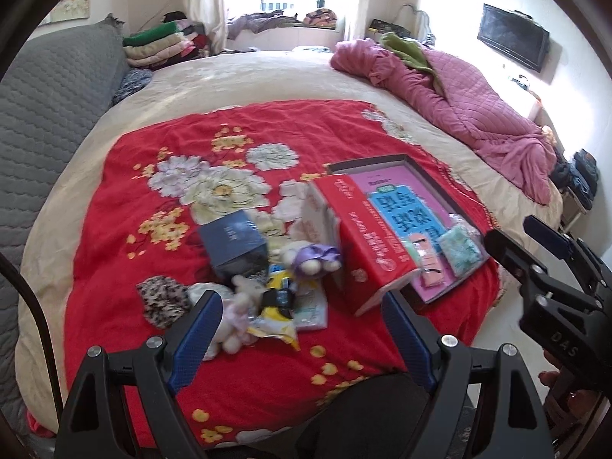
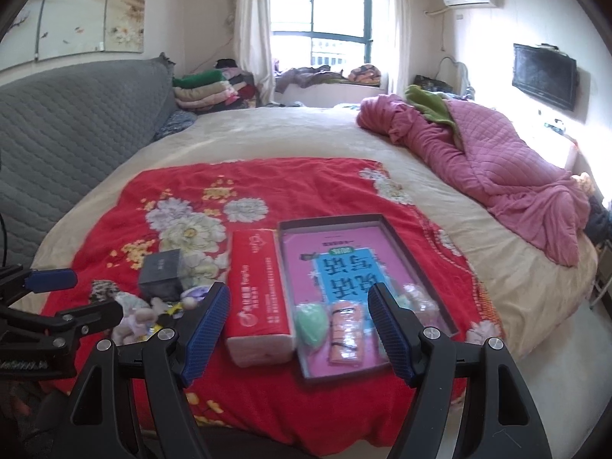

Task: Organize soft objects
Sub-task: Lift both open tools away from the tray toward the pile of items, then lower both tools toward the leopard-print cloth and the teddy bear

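On the red flowered blanket lies a heap of small items: a purple-white plush, a pale pink plush, a leopard-print pouch and a yellow packet. A dark blue box and a red tissue pack stand beside them. A shallow dark tray holds a pink book, a green puff and an orange packet. My left gripper hovers open over the heap. Open and holding nothing, my right gripper hangs above the tissue pack and the tray's near end.
A crumpled pink quilt lies along the bed's right side. A grey padded headboard runs along the left, with folded blankets behind it. White floor shows past the bed's right edge. A television hangs on the wall.
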### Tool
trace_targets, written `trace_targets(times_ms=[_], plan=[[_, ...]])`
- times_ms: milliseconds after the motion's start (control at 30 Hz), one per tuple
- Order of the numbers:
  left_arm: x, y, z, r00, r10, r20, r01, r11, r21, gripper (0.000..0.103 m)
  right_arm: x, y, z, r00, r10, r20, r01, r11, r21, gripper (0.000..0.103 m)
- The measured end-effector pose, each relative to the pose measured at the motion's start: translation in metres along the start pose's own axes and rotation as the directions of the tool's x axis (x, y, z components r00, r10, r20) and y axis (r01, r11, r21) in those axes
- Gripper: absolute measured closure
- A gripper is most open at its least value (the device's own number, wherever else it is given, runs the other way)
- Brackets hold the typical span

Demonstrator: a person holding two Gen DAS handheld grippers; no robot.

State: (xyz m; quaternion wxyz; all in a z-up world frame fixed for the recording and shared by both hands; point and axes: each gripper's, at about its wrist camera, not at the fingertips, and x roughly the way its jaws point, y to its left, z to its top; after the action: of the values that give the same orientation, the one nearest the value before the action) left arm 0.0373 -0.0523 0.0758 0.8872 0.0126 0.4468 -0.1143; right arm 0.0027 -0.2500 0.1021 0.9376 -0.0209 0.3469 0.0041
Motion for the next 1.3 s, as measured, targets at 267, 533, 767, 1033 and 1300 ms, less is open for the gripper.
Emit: trace_targets(times_ms=[267,533,767,1033,1300], plan=[[-0.012,0.047,-0.008,1.0,0.019,0.001,-0.019,0.995,-0.101,0.018,-0.002,0.014,0.0,0.999,0.041,0.001,-0.041,0.999,-0.032,0.027],[-0.015,0.074,-0.027,0.998,0.057,-0.027,-0.06,0.99,-0.13,0.018,0.0,0.031,-0.004,0.997,0.077,-0.014,-0.077,0.994,-0.073,0.027],[-0.005,0.096,-0.041,0.997,0.065,-0.048,-0.071,0.985,-0.158,0.018,0.008,0.049,-0.011,0.995,0.095,-0.042,-0.098,0.99,-0.097,0.027],[0.013,0.119,-0.06,0.994,0.076,-0.079,-0.09,0.977,-0.195,0.018,0.024,0.068,-0.024,0.989,0.114,-0.092,-0.125,0.984,-0.126,0.027],[0.027,0.137,-0.073,0.992,0.073,-0.101,-0.095,0.968,-0.232,0.018,0.042,0.085,-0.034,0.982,0.129,-0.14,-0.15,0.978,-0.146,0.027]])
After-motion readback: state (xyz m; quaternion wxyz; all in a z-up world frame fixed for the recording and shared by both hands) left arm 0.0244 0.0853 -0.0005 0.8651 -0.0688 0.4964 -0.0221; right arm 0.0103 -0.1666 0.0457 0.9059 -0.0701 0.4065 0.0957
